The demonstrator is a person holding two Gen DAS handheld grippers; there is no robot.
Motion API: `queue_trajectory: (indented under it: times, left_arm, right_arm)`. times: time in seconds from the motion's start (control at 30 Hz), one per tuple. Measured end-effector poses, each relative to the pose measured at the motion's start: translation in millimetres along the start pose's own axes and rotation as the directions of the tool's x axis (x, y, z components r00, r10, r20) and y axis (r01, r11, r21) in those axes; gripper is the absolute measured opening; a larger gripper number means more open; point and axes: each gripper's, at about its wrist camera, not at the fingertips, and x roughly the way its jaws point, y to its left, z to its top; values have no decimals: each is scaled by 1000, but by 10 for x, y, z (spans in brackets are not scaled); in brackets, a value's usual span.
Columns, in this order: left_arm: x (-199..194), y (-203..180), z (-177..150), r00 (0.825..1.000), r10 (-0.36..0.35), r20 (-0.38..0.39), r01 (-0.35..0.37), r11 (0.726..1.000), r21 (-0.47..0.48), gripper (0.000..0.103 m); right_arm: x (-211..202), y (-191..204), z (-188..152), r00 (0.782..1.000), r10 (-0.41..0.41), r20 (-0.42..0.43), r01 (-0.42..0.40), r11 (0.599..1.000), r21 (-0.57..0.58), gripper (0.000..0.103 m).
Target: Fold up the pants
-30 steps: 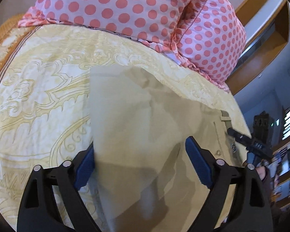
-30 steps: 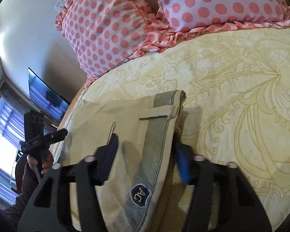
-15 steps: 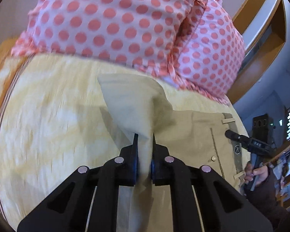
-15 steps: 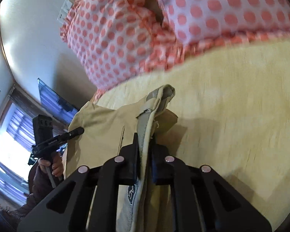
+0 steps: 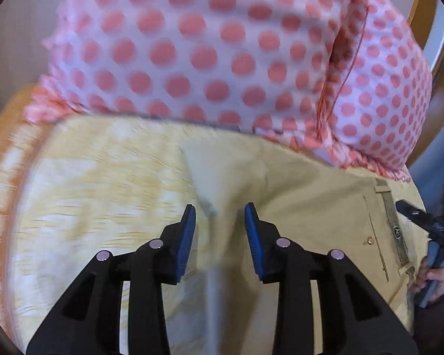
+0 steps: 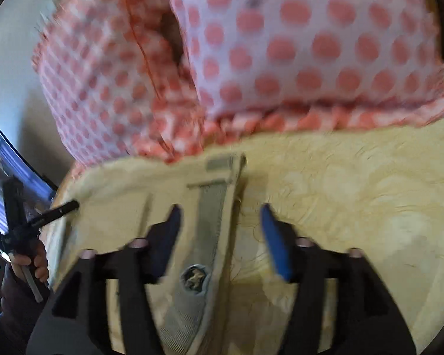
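Tan khaki pants [image 5: 310, 207] lie flat on the yellow patterned bedspread [image 5: 103, 183], close to the pillows. My left gripper [image 5: 220, 224] is open, its blue pads either side of the pants' leg-end edge, which lies between them. My right gripper [image 6: 220, 222] is open over the grey waistband [image 6: 210, 207] with its round logo patch [image 6: 194, 278]. The pants also show in the right wrist view [image 6: 118, 222]. The right gripper appears at the edge of the left wrist view [image 5: 423, 222]. Both views are motion-blurred.
Two pink pillows with coral polka dots [image 5: 222, 53] lean at the head of the bed, just beyond the pants. A wooden headboard [image 5: 429, 14] stands at the right. A window and dark screen [image 6: 14, 153] show at the left in the right wrist view.
Both grippers were shut on the pants half a second ago, carrying them toward the pillows. Now both have opened and the cloth lies flat on the bed.
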Motion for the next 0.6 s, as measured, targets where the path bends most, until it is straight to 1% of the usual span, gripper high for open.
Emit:
queue_trajectory:
  times: [0.03, 0.07, 0.1, 0.13, 0.17, 0.2, 0.23, 0.27, 0.3, 0.33, 0.37, 0.43, 0.47, 0.5, 0.53, 0.57, 0.6]
  left_arm:
    - [-140, -25, -24, 999, -35, 29, 35, 999, 6, 35]
    - [-250, -66, -58, 996, -72, 45, 72, 997, 13, 40]
    - [-332, -128, -94, 991, -124, 47, 123, 992, 21, 53]
    - [-354, -183, -124, 986, -162, 35, 161, 987, 24, 60]
    - [-338, -228, -155, 981, -191, 17, 191, 981, 24, 64]
    - [-281, -262, -191, 978, -209, -13, 210, 978, 14, 64]
    - [-173, -280, -228, 970, -237, -61, 236, 972, -9, 64]
    - [-30, -276, -264, 963, -245, -109, 242, 970, -37, 64]
    - [61, -273, -288, 962, -236, -134, 231, 971, -54, 63]
    - [193, -239, -318, 958, -236, -165, 225, 971, -84, 63]
    - [217, -205, -329, 957, -250, -146, 236, 966, -104, 63]
    - [196, -185, -307, 958, -246, -146, 227, 965, -131, 62]
    - [130, -182, -314, 966, -226, -130, 207, 968, -141, 62]
    - [55, -196, -335, 973, -202, -113, 186, 973, -135, 63]
    - [-99, -238, -383, 983, -164, -84, 156, 983, -96, 64]
    - [-238, -307, -455, 991, -124, -54, 121, 991, -51, 68]
    - [-407, -380, -571, 998, -65, -13, 65, 998, -4, 81]
  right_arm:
    - [-97, 18, -16, 998, 61, 18, -61, 998, 12, 78]
    - [-170, 69, -49, 988, 152, 18, -152, 988, 25, 78]
    - [-177, 116, -77, 979, 205, 8, -205, 978, 31, 79]
    - [-165, 161, -110, 968, 249, -11, -249, 968, 38, 81]
    - [-105, 203, -155, 954, 296, -44, -293, 954, 57, 82]
    - [-25, 240, -182, 946, 319, -67, -313, 946, 81, 82]
    - [55, 247, -209, 938, 335, -90, -324, 939, 112, 83]
    - [139, 224, -238, 935, 337, -113, -319, 936, 147, 82]
    - [228, 168, -288, 940, 314, -132, -288, 940, 184, 80]
    - [259, 107, -322, 941, 313, -132, -280, 934, 220, 76]
    - [241, 9, -354, 936, 339, -91, -303, 911, 279, 70]
    - [232, -65, -366, 937, 340, -85, -293, 893, 343, 67]
    - [185, -40, -374, 944, 319, -85, -273, 900, 341, 71]
    - [137, 19, -390, 956, 282, -85, -242, 917, 317, 79]
    - [25, 125, -429, 971, 227, -79, -200, 944, 263, 97]
    - [-80, 256, -473, 982, 180, -62, -164, 966, 201, 101]
    - [-241, 415, -560, 991, 130, -28, -126, 985, 115, 101]
